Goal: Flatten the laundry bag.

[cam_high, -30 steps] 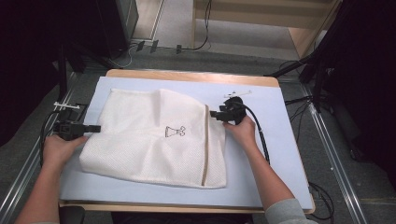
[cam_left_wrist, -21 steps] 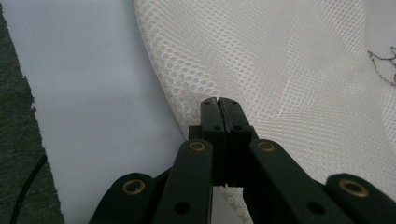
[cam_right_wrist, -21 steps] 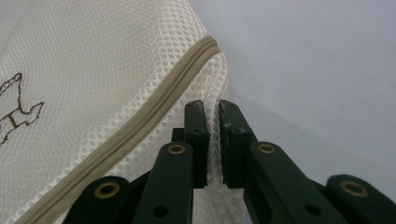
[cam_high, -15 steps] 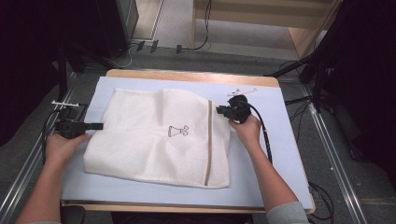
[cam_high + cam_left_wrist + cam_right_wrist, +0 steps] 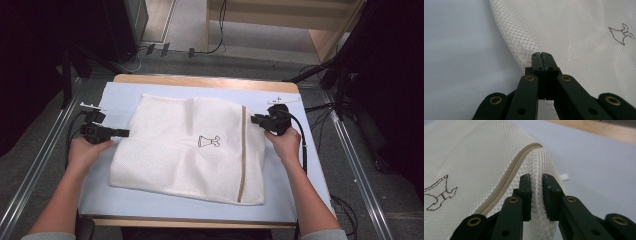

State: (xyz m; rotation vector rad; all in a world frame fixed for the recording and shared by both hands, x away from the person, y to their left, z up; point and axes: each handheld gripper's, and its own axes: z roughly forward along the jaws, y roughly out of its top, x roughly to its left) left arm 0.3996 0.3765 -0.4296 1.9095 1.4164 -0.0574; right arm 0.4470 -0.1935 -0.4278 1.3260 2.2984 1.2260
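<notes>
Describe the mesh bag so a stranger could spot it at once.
On the pale blue mat covering the table lies a white mesh laundry bag, between the two grippers. A beige zipper runs down its right side, and a small brown dress outline marks its middle.

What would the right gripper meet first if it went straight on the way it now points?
The white mesh laundry bag. The right gripper already has a fold of the bag's edge between its slightly parted jaws, so going on would probably push it deeper into the mesh, toward the tan zipper.
</notes>
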